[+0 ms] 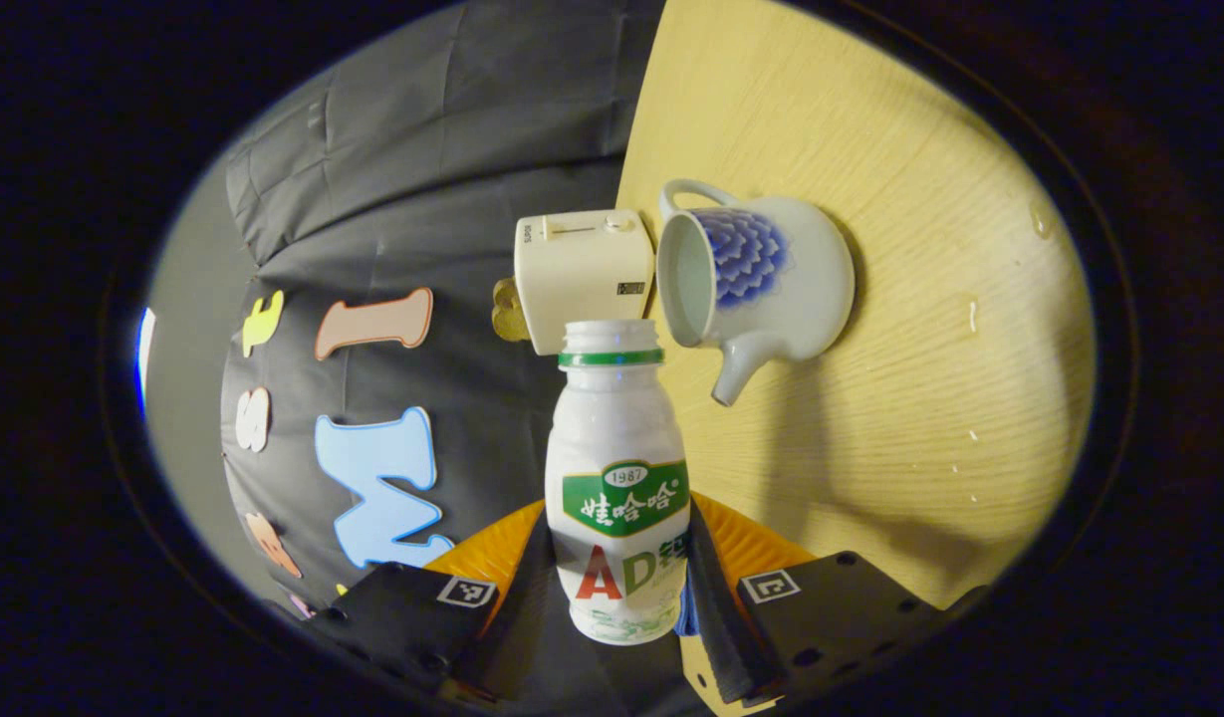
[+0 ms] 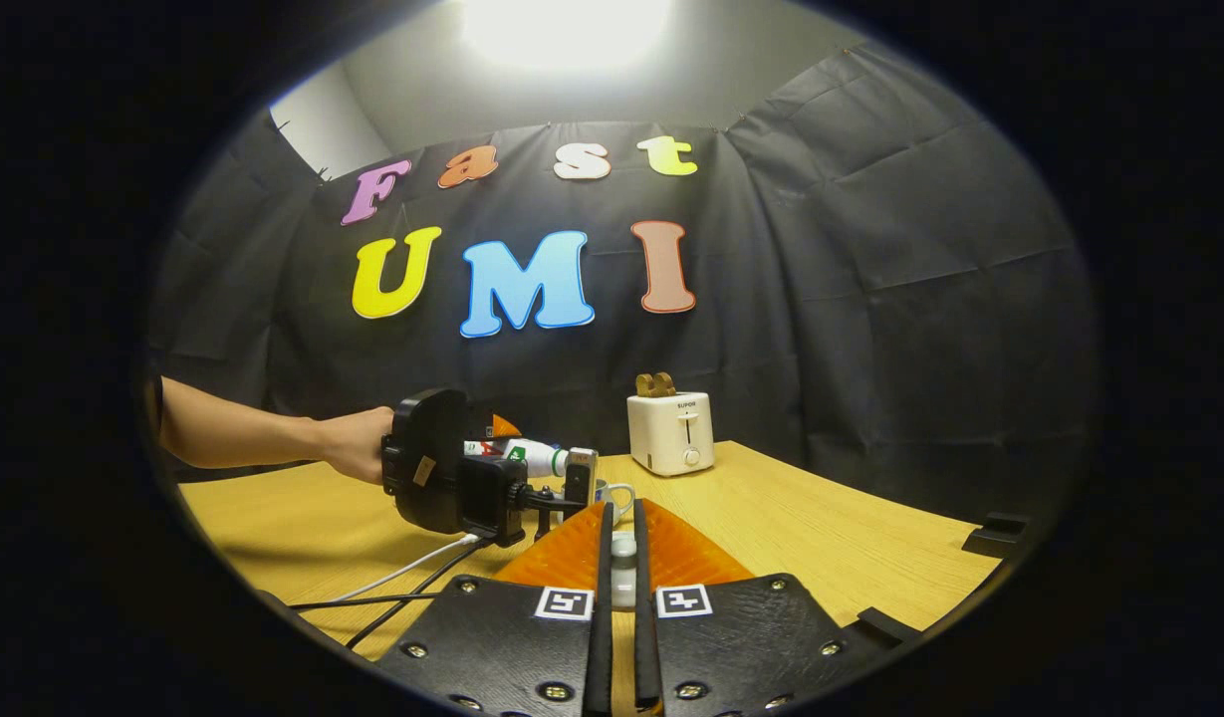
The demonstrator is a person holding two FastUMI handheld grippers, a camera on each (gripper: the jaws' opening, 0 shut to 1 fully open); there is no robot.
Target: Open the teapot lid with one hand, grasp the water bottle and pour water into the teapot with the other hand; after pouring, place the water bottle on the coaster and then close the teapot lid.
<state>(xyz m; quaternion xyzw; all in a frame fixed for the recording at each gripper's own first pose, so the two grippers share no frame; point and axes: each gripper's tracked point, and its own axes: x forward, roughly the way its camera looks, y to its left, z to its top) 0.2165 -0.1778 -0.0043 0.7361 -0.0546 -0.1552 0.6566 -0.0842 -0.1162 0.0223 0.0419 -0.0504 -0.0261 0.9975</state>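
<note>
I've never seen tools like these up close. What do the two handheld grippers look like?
Each gripper has black bolted plates bearing square black-and-white markers, plus ribbed orange panels behind the fingers: see the left gripper and right gripper. From the right gripper view, the left one is a chunky black housing trailing white and black cables. The person's forearm is bare, no sleeve.

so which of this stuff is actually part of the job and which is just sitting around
In use:
- water bottle, in the left tongs
- teapot, lid off
- teapot lid, in the right tongs

Lying about:
- toaster
- cables on the table
</note>
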